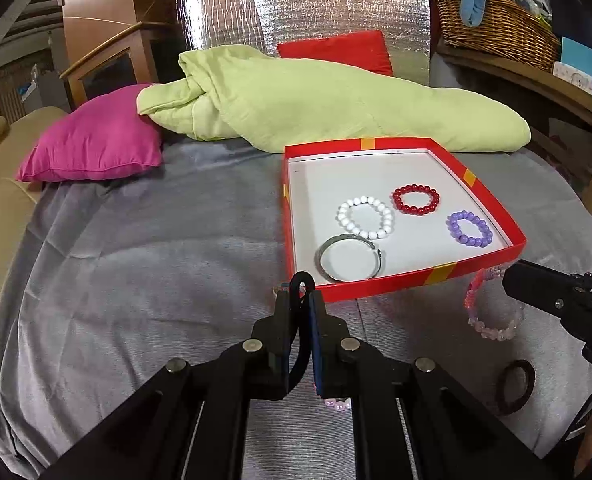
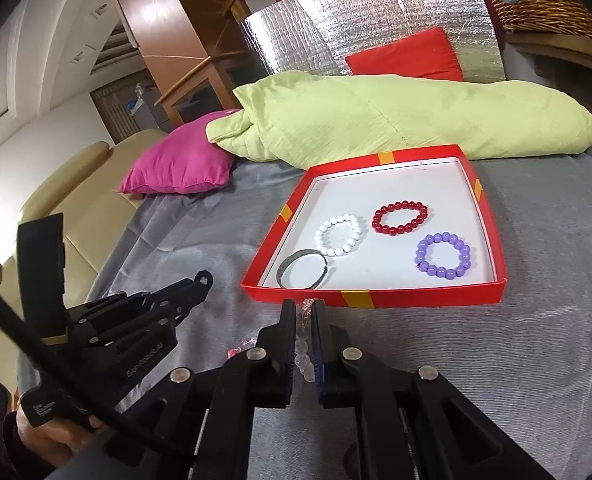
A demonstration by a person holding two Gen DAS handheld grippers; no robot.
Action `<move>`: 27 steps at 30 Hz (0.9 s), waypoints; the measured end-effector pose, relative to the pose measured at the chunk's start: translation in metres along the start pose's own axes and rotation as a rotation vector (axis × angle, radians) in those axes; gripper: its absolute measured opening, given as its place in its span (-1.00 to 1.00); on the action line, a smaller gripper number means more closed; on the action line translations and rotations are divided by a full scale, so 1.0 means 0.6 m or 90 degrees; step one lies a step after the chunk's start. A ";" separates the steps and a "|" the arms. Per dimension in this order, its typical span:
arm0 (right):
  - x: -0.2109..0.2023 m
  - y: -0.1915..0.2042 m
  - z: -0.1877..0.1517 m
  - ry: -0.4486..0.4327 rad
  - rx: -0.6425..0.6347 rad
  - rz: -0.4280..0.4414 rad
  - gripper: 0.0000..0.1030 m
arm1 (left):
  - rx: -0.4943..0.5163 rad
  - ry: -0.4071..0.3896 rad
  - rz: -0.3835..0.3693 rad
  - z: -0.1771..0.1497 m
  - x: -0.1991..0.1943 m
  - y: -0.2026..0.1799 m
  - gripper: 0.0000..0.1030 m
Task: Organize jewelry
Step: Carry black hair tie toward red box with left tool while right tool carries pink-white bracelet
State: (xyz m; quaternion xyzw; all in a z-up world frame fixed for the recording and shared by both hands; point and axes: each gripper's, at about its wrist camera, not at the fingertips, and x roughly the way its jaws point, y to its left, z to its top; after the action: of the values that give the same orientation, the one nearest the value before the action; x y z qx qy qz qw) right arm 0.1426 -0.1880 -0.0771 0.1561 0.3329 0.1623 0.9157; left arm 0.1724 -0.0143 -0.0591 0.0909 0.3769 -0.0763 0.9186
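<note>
A red box tray (image 1: 424, 280) (image 2: 436, 296) lies on the grey bedspread. On its white floor lie a white bead bracelet (image 1: 366, 217) (image 2: 339, 235), a red bead bracelet (image 1: 416, 199) (image 2: 400, 218), a purple bead bracelet (image 1: 468, 229) (image 2: 443, 256) and a silver bangle (image 1: 350, 258) (image 2: 303, 269). My left gripper (image 1: 300, 297) (image 2: 201, 281) is shut on a black hair tie (image 1: 300, 278), just short of the tray's near left corner. My right gripper (image 2: 304, 305) (image 1: 510, 280) is shut on a pale pink bead bracelet (image 2: 304, 350) (image 1: 492, 326), which hangs at the tray's near edge.
A dark brown hair tie (image 1: 516, 386) lies on the bedspread at lower right. A few pink beads (image 1: 338, 404) show under my left gripper. Behind the tray lie a green quilt (image 1: 316, 100), a magenta pillow (image 1: 95, 144) and a red cushion (image 1: 336, 50). A person's hand (image 2: 43, 444) holds the left gripper.
</note>
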 end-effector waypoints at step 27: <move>0.015 0.029 0.002 -0.002 0.002 0.029 -0.83 | -0.031 -0.015 0.020 -0.002 -0.016 0.047 -0.81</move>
State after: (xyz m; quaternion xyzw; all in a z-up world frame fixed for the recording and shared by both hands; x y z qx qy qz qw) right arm 0.1467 -0.1693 -0.0743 0.1655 0.3284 0.1826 0.9118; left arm 0.1709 0.0141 -0.0501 0.0732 0.3661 -0.0540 0.9261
